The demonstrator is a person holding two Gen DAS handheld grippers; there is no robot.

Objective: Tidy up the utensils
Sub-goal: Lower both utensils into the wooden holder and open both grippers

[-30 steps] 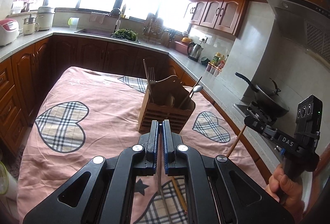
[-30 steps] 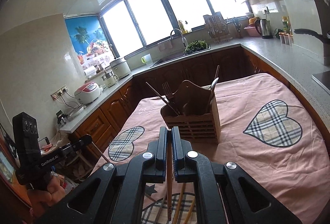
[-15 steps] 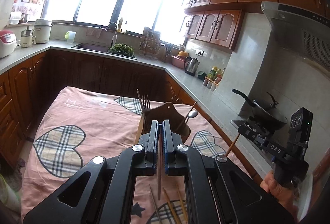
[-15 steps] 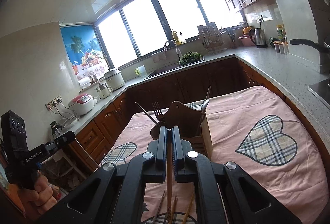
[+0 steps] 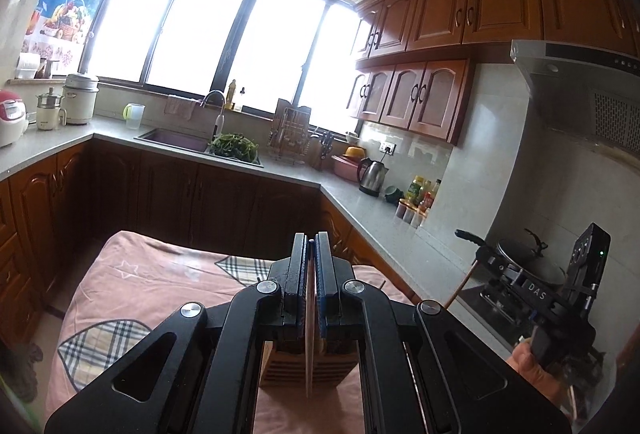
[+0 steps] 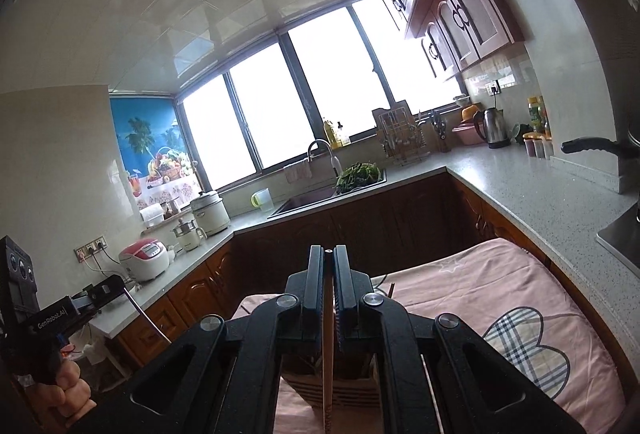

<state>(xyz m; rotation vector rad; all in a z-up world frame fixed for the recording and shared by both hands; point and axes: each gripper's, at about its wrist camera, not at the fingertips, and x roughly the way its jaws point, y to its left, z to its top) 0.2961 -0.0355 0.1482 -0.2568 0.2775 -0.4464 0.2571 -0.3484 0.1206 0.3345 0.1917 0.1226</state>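
My left gripper point(image 5: 311, 240) is shut on a wooden chopstick point(image 5: 309, 346) that hangs down between its fingers, above the wooden utensil holder point(image 5: 306, 366). My right gripper point(image 6: 328, 252) is shut on another wooden chopstick point(image 6: 328, 362), over the same holder point(image 6: 344, 386), which is mostly hidden behind the fingers. The right gripper also shows at the right of the left wrist view point(image 5: 486, 262), its chopstick point(image 5: 460, 286) pointing down. The left gripper shows at the left of the right wrist view point(image 6: 116, 280).
The holder stands on a table under a pink cloth with plaid hearts point(image 6: 520, 334). A grey counter point(image 5: 360, 202) runs around the room with a sink point(image 5: 176, 138), kettle point(image 5: 372, 174), rice cookers and a wok point(image 5: 520, 254).
Both grippers have risen and tilted up with their chopsticks. The holder has dropped low in both views, behind the fingers, and the loose chopsticks on the cloth have gone out of sight.
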